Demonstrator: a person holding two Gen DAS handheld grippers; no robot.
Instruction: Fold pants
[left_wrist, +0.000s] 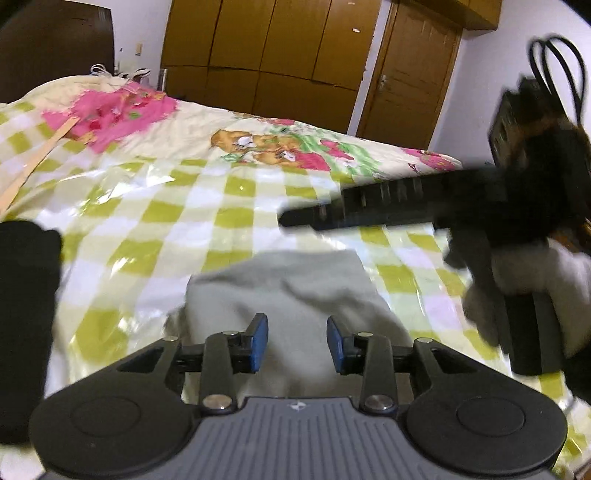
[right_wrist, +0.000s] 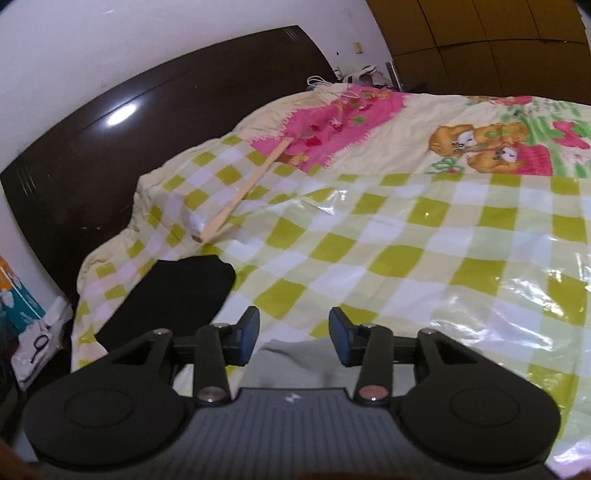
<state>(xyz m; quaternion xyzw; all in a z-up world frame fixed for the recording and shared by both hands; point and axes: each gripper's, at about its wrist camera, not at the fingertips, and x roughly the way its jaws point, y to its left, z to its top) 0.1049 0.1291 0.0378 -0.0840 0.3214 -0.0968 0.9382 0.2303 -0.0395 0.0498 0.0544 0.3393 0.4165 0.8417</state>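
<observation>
Folded grey pants (left_wrist: 288, 295) lie on the green-and-white checked sheet (left_wrist: 207, 206) of a bed. My left gripper (left_wrist: 297, 341) hovers over them, open, its blue pads (left_wrist: 258, 341) apart with nothing pinched between them. In the right wrist view, the right gripper (right_wrist: 293, 334) also stands open above one edge of the grey pants (right_wrist: 291, 363), clear of the cloth. The left wrist view shows the right gripper (left_wrist: 295, 219) as a blurred black shape reaching in from the right, held by a white-gloved hand (left_wrist: 554, 273).
A folded black garment (right_wrist: 173, 291) lies on the sheet left of the pants, also seen as a black garment (left_wrist: 26, 314). A wooden stick (right_wrist: 243, 192) rests near the dark headboard (right_wrist: 110, 147). Wooden wardrobes (left_wrist: 280, 48) and a door (left_wrist: 406, 70) stand beyond the bed.
</observation>
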